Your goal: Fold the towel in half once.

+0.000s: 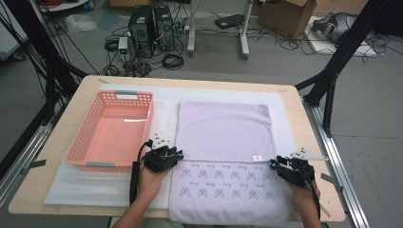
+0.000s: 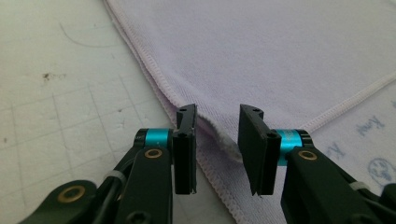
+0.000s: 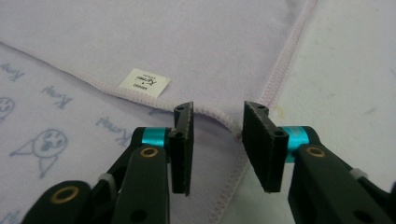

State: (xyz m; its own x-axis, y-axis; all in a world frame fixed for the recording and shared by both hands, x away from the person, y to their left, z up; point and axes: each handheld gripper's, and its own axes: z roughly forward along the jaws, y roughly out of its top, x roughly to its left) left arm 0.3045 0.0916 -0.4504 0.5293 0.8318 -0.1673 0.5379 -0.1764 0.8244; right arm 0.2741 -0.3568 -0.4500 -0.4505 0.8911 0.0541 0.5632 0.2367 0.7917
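Pink basket [image 1: 90, 142] sits empty beside the lilac towel [image 1: 223, 130]; both grippers' jaws are spread.

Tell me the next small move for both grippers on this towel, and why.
Probably shut both. The left gripper and right gripper are open, each straddling a corner of the folded flap of the lavender towel, so neither corner is gripped yet.

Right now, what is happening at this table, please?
A person is folding a lilac towel with a handheld gripper in each hand. The towel lies partly folded, its far part doubled over the printed near part. The left gripper and the right gripper each stand with jaws open around a corner of the folded edge, not yet clamped. A pink basket sits beside the towel.
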